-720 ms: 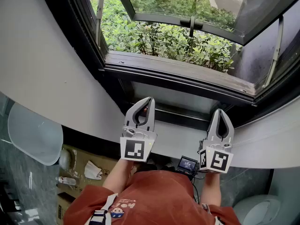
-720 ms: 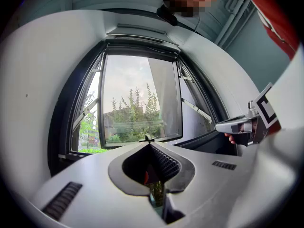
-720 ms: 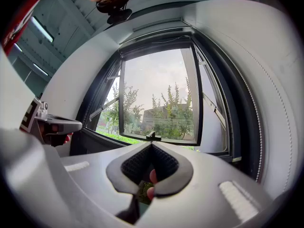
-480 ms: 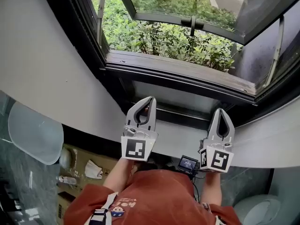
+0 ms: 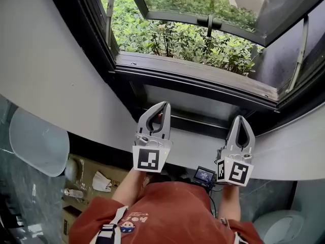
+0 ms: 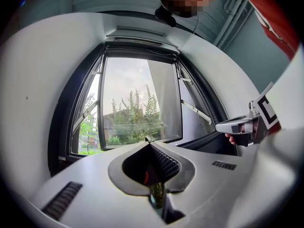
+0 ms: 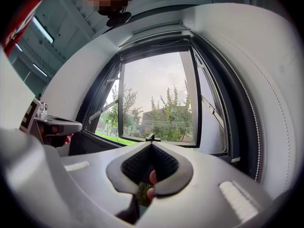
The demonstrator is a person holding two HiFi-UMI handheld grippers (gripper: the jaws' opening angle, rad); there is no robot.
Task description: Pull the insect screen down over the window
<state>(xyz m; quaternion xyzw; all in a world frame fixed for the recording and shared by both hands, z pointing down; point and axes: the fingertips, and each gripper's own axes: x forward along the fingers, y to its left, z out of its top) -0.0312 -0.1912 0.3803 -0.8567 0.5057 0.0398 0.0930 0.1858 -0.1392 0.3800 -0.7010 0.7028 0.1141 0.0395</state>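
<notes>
The dark-framed window [image 5: 193, 78] stands with its sash [image 5: 203, 4] swung outward over green shrubs. No screen covers the opening. A pale bar [image 6: 137, 32] runs along the top of the frame in the left gripper view. My left gripper [image 5: 163, 104] is held below the sill, shut, with nothing between its tips. My right gripper [image 5: 240, 119] is level with it further right, also shut and empty. Each gripper view looks up at the open window past its own closed tips: the left gripper [image 6: 148, 140] and the right gripper [image 7: 151, 140].
Curved white wall [image 5: 45, 70] flanks the window on both sides. On the floor at the left lie a cardboard box [image 5: 86, 182] and a pale rounded basin [image 5: 38, 144]. A small device with a screen [image 5: 204, 176] sits between my arms.
Nothing has visibly changed apart from a slight shift of the head view; both grippers stay shut below the sill.
</notes>
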